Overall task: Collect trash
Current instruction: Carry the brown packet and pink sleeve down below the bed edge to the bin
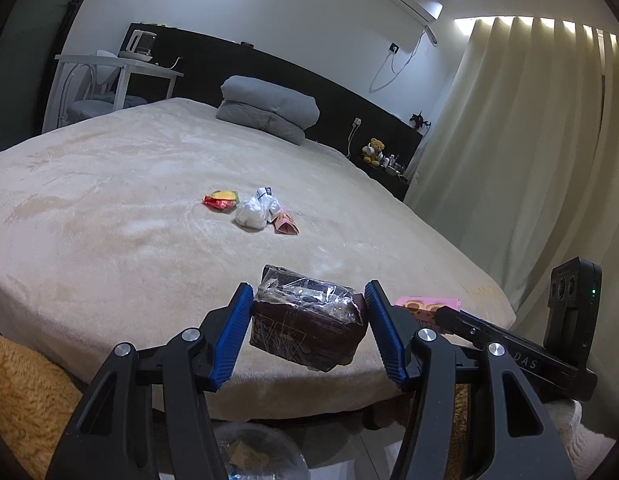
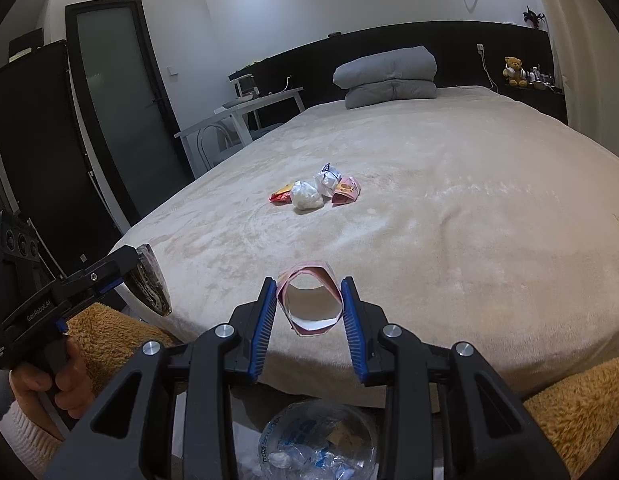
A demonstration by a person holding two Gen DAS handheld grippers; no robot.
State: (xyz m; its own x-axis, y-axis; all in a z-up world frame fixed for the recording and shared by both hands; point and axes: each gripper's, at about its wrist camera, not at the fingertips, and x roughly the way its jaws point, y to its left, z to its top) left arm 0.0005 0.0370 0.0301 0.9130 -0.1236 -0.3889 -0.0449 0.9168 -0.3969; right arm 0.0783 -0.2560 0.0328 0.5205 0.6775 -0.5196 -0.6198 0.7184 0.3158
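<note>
The left gripper [image 1: 307, 330] clamps a dark brown plastic-wrapped packet [image 1: 309, 320] above the bed's [image 1: 109, 220] near edge. The right gripper [image 2: 309, 312] pinches a pink carton sleeve [image 2: 309, 304] (squashed open-ended). More trash [image 2: 317, 192] lies mid-bed; a clear bag [image 2: 317, 444] waits below.

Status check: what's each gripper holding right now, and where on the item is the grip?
Left gripper: dark brown plastic-wrapped packet, pinched across its two short ends. Right gripper: pink open-ended carton, squeezed on its two opposite side walls.
</note>
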